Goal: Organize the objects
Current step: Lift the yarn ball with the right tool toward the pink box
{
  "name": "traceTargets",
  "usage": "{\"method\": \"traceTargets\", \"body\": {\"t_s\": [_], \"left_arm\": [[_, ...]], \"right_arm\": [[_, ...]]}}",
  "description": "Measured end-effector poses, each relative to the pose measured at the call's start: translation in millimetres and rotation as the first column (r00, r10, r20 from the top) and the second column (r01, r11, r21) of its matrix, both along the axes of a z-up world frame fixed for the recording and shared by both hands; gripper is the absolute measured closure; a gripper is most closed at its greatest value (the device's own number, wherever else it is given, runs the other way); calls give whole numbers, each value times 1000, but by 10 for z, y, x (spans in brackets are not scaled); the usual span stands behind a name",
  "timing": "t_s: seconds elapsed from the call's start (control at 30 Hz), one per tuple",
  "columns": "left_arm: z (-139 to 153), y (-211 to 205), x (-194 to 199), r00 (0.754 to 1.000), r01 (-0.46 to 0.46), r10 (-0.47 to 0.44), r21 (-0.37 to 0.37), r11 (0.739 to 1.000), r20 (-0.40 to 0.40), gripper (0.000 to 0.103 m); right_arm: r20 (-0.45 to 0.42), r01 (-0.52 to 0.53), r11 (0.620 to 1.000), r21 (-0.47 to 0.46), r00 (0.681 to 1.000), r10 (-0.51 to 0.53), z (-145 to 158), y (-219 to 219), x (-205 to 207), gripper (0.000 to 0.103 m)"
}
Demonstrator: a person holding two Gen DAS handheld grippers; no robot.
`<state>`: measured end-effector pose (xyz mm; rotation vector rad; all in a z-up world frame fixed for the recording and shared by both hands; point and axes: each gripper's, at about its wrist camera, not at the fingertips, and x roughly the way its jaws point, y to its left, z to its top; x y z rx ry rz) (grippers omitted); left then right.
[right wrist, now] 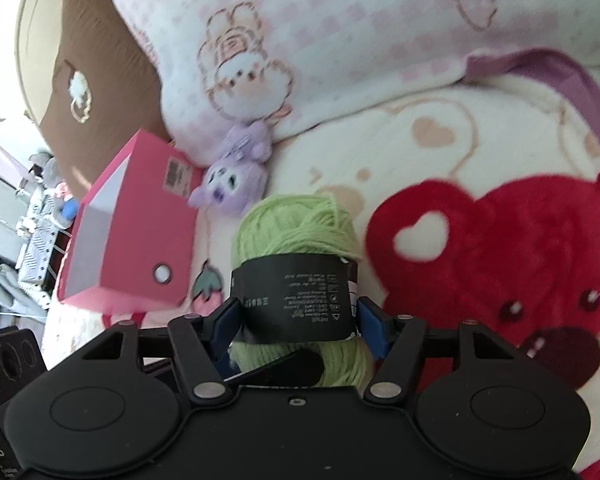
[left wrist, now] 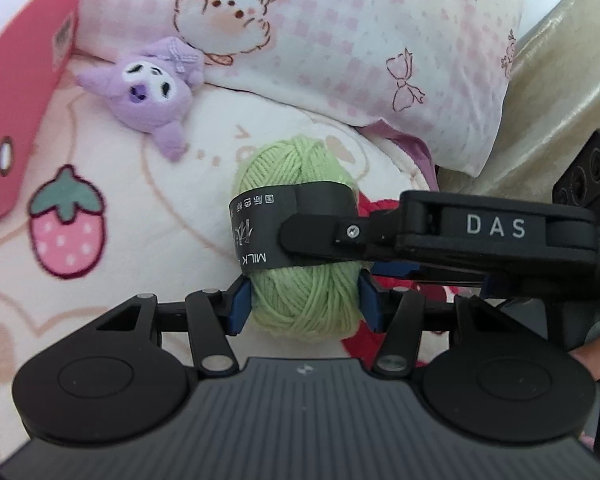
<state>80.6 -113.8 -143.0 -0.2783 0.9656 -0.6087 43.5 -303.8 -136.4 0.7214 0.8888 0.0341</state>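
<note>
A light green ball of yarn point(left wrist: 300, 304) with a black paper band sits between the blue pads of my left gripper point(left wrist: 305, 306), which is shut on it. From the right, a black finger point(left wrist: 320, 236) of my right gripper lies across the band. In the right wrist view the same yarn point(right wrist: 296, 236) stands between the pads of my right gripper point(right wrist: 296, 318). They flank the band with a thin gap at the right pad, so that gripper is open. A left fingertip point(right wrist: 284, 364) shows under the yarn.
A purple plush toy point(left wrist: 148, 88) point(right wrist: 230, 182) lies against a pink checked pillow point(left wrist: 340, 40). A pink open box point(right wrist: 136, 232) point(left wrist: 16, 92) stands left of it on the cream blanket point(left wrist: 160, 208). A brown cushion point(right wrist: 88, 60) leans further back. The blanket's red bear print point(right wrist: 500, 264) lies to the right.
</note>
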Motion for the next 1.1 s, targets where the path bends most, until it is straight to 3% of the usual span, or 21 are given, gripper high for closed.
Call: {"method": "traceTargets", "body": {"t_s": [0.3, 0.7, 1.1], "left_arm": [[49, 232, -106, 999, -24, 24, 2, 1000, -40, 50], [178, 458, -345, 997, -19, 23, 49, 999, -78, 49], [717, 832, -786, 997, 69, -65, 108, 992, -40, 49]], "right_arm": [[-4, -70, 995, -70, 998, 70, 83, 342, -27, 33], [-46, -106, 992, -63, 994, 103, 170, 683, -149, 31], [-58, -229, 970, 76, 971, 234, 544, 958, -365, 30]]}}
